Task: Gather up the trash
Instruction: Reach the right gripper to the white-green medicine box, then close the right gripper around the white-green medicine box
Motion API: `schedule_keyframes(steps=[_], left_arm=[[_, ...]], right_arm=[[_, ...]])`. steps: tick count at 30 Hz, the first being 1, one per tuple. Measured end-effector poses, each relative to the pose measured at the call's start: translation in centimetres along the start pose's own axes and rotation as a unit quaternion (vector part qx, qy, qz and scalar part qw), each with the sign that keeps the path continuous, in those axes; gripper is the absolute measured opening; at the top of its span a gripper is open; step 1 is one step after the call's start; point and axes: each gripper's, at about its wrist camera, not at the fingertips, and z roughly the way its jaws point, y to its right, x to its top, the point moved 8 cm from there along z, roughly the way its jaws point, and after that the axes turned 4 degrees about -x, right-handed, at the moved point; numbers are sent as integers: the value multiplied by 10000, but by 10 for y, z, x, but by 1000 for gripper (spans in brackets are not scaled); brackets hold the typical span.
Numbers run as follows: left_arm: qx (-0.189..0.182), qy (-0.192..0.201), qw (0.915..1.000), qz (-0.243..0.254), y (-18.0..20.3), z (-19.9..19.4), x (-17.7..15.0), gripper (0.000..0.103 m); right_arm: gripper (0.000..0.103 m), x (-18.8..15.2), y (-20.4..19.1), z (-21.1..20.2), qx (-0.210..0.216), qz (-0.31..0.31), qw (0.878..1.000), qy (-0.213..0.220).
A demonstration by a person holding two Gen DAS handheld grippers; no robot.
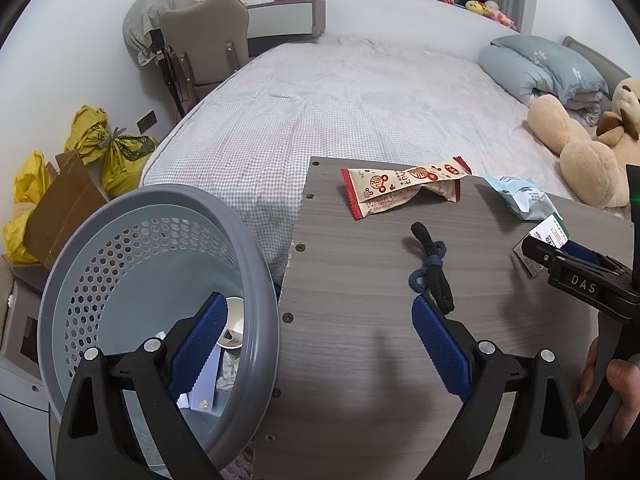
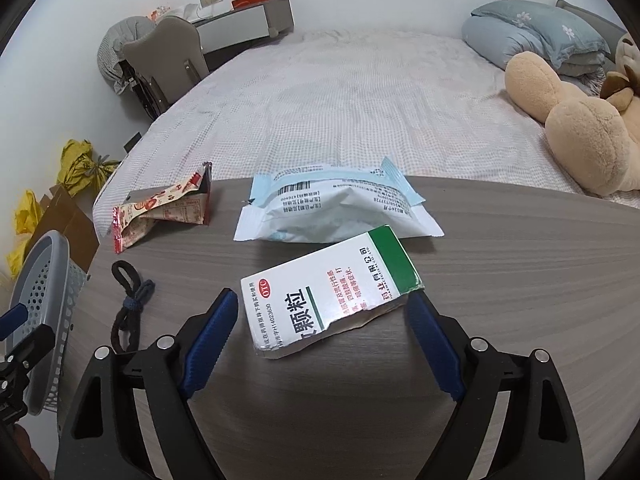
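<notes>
A white and green medicine box [image 2: 328,296] with a torn end lies on the grey wooden table [image 2: 520,280]. My right gripper [image 2: 322,297] is open and straddles the box, one blue pad on either side. The right fingertip is at the box's green corner. Beyond the box lie a white and blue packet [image 2: 340,216] and a red snack wrapper [image 2: 160,216]. My left gripper [image 1: 318,300] stands open and empty over the table's left edge, beside a grey perforated bin [image 1: 160,208]. In the bin are a paper cup [image 1: 234,328] and scraps.
A black and blue knotted cord [image 1: 432,268] lies mid-table. A bed with a checked sheet [image 1: 340,112] spreads behind the table, with a plush bear [image 1: 580,148] on its right. Yellow bags [image 1: 116,148] and cardboard [image 1: 60,208] sit on the floor at left.
</notes>
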Motion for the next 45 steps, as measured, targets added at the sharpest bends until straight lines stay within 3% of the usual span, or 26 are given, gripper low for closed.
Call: schedule_keyframes(steps=[7,12,15,30,36,45], left_arm=[[-53,-26,10000,62,9,1,-2,92],[-98,-16,9999,129,17,1,-2,92],[-120,2,9998,159,20,-1,-2,92],[-208,79,9994,260,32,-11,-4,92],[-264,98,9991,302,37,-12,-3,92],[-335,104,9989,311,41,-10,-2,92]], right_arm=[[58,-6,2,-5,185,104,9998,24],[31,-13,4,-12,308,120,9994,67],[23,-16,4,-17,368,132,9992,119],[23,-38,42,-44,42,323,9994,92],[40,-42,63,-55,-144,534,9984,150],[50,-18,55,-58,-55,792,9964,302]])
